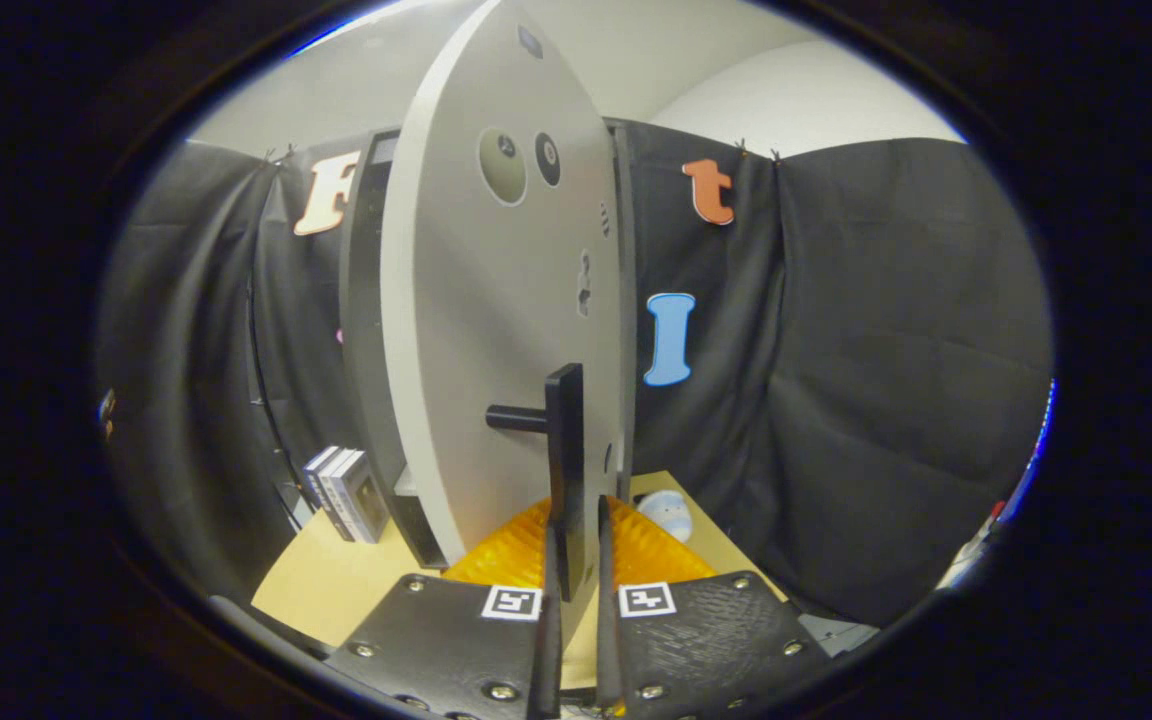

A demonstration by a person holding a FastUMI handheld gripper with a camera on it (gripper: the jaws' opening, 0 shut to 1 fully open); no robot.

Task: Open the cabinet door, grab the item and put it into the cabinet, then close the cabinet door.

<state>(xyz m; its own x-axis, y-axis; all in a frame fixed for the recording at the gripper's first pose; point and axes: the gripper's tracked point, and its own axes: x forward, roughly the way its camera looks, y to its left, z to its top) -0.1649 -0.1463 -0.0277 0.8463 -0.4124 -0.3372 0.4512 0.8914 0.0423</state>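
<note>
The gripper [573,560] has its jaws narrow, clamped on the black handle [564,455] of the cabinet door [496,320], mid-frame. The item, maybe the pale thing [667,513], sits on the table [336,580] lower right of the door.

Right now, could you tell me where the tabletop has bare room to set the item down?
Bare table lies between the books and the gripper, shut on the door handle. Beside the door, the white item crowds the right strip.

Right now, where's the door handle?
In the gripper view, the black door handle stands upright on the grey cabinet door, its lower end between the gripper fingers, which close on it.
</note>
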